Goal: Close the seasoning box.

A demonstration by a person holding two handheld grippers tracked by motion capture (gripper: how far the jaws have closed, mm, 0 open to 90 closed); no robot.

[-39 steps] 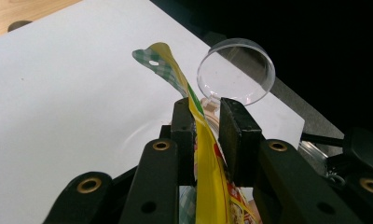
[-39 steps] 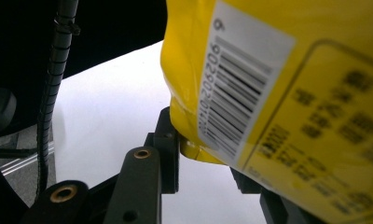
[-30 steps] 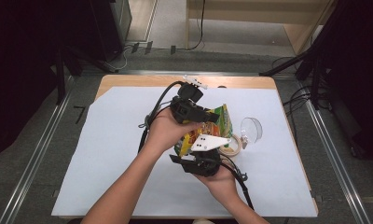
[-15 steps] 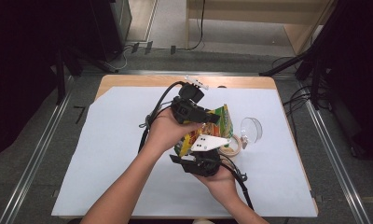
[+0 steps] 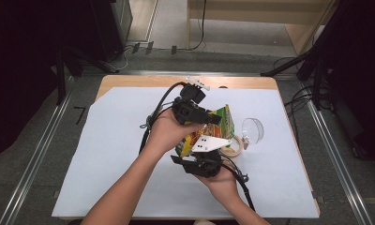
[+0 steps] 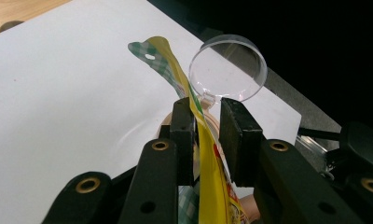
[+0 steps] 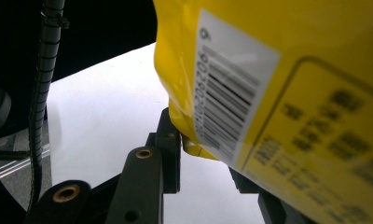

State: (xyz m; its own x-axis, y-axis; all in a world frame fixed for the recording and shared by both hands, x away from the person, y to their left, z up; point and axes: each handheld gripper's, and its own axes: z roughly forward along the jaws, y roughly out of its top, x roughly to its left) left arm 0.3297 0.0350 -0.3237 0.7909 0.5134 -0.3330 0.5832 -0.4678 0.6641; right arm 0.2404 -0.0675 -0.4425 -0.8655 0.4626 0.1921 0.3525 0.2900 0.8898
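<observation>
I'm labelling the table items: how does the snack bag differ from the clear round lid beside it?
The snack bag is opaque, yellow with green check, while the clear round lid is see-through. The bag is flat, soft and crinkled; the lid is a rigid disc. The bag is up between the left gripper and the right gripper; the lid lies untouched on the white sheet. Both look like plastic.

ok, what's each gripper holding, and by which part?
Both hold the yellow snack bag. Left gripper has its flat sealed top edge between the jaws, though a gap shows at one pad. Right gripper pinches a bottom corner by the barcode.
</observation>
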